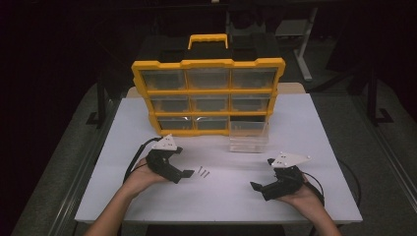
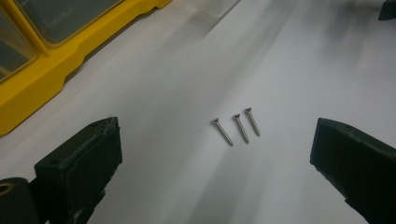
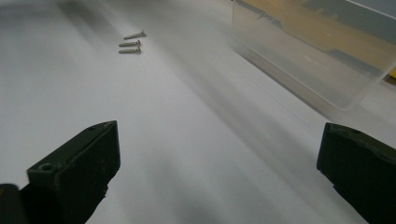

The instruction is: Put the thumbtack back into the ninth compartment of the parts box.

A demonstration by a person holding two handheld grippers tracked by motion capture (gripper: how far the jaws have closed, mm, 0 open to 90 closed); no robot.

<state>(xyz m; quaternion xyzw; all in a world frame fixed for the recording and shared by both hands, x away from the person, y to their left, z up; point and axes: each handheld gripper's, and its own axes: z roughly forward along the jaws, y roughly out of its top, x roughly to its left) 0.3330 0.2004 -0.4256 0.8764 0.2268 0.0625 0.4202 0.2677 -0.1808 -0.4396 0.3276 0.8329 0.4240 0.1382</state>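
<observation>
Three small metal screws (image 1: 203, 172) (image 2: 236, 127) (image 3: 131, 43) lie side by side on the white table (image 1: 314, 132). My left gripper (image 1: 184, 175) (image 2: 217, 163) rests just left of them, open, jaws wide apart with nothing between. My right gripper (image 1: 257, 188) (image 3: 219, 172) sits at the front right, open and empty, pointing toward the screws. A clear plastic drawer (image 1: 249, 136) (image 3: 317, 56) stands pulled out on the table in front of the yellow organizer (image 1: 209, 96) (image 2: 56, 70), below its empty bottom-right slot.
The yellow organizer stands upright at the table's far middle, with a handle (image 1: 208, 39) on top and several clear drawers. Cables trail from both grippers. Dark floor and a desk leg (image 1: 305, 49) lie beyond the table.
</observation>
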